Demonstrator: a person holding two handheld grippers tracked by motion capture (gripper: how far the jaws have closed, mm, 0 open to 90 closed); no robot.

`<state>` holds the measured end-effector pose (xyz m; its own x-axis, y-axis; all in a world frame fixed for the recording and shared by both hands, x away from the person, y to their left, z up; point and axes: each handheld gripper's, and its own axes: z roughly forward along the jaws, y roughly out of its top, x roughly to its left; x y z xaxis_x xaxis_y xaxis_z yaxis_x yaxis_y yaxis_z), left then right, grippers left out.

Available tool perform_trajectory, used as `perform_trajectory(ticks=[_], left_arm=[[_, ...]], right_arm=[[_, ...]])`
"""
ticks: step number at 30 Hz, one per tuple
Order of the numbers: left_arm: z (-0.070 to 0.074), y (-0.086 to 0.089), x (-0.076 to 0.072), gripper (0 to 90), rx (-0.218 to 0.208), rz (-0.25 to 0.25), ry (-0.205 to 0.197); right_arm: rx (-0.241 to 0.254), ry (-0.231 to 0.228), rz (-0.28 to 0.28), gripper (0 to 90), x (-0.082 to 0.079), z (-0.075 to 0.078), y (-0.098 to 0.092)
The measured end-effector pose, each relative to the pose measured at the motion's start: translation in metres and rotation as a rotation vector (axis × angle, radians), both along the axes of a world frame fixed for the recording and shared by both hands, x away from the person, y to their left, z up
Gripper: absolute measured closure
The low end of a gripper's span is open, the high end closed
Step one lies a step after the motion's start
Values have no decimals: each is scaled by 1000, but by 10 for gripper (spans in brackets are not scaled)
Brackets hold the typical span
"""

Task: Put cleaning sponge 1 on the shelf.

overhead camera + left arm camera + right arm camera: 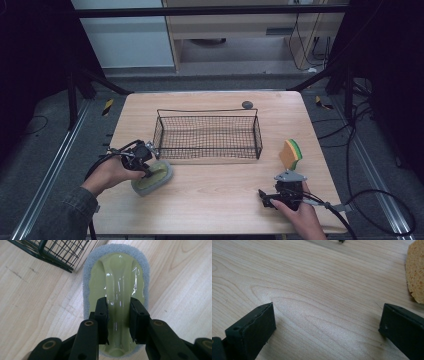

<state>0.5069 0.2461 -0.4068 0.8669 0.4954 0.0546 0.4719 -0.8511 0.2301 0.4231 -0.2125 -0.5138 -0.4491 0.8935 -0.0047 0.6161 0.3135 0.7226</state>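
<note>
A scrubber [154, 178] with a pale green plastic handle on a grey oval pad lies on the wooden table [225, 210], just in front of the basket's near left corner. My left gripper [148, 171] is shut on the scrubber's raised handle. In the left gripper view its two black pads [102, 312] press the handle's ridge from both sides, over the scrubber [117, 275]. My right gripper [279, 189] rests open near the table's front right. Its jaws stand wide apart with bare wood between them [327, 320]. A yellow and green sponge [291, 154] [415, 272] stands just beyond it.
A black wire basket [207, 111] [57, 255] sits in the middle of the table, with nothing visible inside. A small dark round disc [247, 104] lies behind it at the far edge. Cables trail off both grippers towards the table's front.
</note>
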Motion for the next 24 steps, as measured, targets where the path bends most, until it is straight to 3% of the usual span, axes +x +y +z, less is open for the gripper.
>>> perform_trajectory(ticks=[7,24], left_arm=[[20,1,-9,707,-20,-55,-40],[52,-4,-8,709,16,-154,-122]], right_arm=[[1,0,0,5,0,0,0],[2,1,1,5,0,0,0]])
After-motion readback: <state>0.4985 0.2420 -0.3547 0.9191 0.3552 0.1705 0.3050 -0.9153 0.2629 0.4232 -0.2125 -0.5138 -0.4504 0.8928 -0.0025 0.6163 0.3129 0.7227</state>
